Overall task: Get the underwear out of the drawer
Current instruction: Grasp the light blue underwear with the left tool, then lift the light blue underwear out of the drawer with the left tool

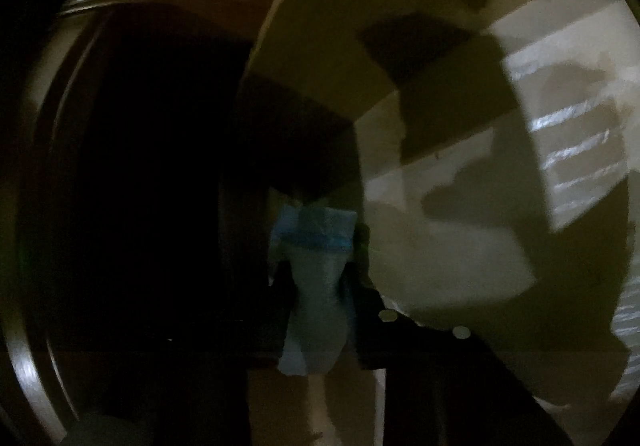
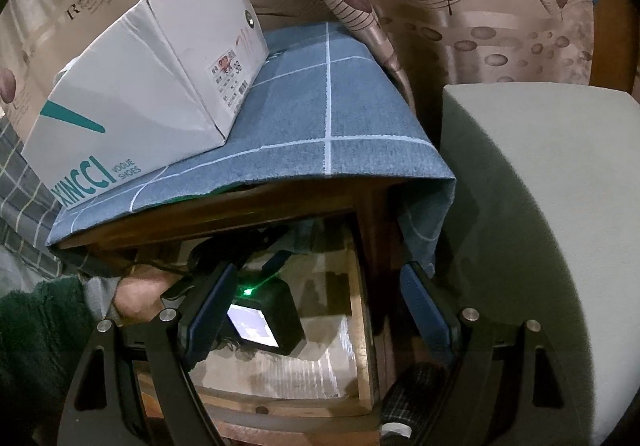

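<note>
Inside drawer (image 2: pixel 356 326), left gripper (image 1: pixel 316 286) pinches underwear (image 1: pixel 316 310).

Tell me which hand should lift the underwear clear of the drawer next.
Left. Its fingers are already shut on the pale blue underwear inside the dark drawer. The right gripper hangs open above the drawer, holding nothing.
</note>
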The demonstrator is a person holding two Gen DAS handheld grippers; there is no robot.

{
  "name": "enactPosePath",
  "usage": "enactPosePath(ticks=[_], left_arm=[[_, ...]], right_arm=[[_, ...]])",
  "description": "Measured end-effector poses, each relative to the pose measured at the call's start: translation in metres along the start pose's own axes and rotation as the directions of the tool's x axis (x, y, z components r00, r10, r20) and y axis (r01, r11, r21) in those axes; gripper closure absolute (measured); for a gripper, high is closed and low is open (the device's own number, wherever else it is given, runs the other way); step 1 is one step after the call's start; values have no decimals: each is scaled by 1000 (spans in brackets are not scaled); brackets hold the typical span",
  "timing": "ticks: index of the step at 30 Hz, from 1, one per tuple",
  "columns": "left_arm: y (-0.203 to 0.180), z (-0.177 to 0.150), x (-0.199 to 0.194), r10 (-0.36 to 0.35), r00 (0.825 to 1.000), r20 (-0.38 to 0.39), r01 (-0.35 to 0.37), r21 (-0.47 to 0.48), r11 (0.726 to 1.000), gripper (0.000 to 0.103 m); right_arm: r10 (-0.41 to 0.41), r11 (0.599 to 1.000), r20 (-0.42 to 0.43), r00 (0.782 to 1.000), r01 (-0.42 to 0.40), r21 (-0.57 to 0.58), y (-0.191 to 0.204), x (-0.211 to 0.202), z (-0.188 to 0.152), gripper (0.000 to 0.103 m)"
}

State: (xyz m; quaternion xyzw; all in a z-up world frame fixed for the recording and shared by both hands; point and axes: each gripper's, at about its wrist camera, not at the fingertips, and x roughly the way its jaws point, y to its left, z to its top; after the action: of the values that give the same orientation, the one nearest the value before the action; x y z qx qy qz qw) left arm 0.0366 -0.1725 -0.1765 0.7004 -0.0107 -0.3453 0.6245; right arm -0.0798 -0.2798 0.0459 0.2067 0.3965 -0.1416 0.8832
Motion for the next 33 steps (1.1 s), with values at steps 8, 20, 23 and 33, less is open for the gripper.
enactPosePath(ticks=[8, 20, 23, 33], left_arm=[[18, -4, -25, -125, 992, -24, 124, -33, 992, 82], [50, -3, -42, -296, 951, -87, 284, -123, 951, 82], [61, -7, -39, -327, 940, -95, 306, -181, 935, 82], [74, -17, -65, -401, 913, -80, 329, -439, 836, 82]], right_arm=[[-20, 1000, -4, 1000, 20, 23, -3, 1, 1, 22], [-40, 999, -9, 999, 40, 2, 1, 5, -1, 22], [-42, 999, -12, 999, 42, 10, 0, 6, -2, 22], [-60, 998, -23, 998, 60, -6, 3, 8, -3, 22]])
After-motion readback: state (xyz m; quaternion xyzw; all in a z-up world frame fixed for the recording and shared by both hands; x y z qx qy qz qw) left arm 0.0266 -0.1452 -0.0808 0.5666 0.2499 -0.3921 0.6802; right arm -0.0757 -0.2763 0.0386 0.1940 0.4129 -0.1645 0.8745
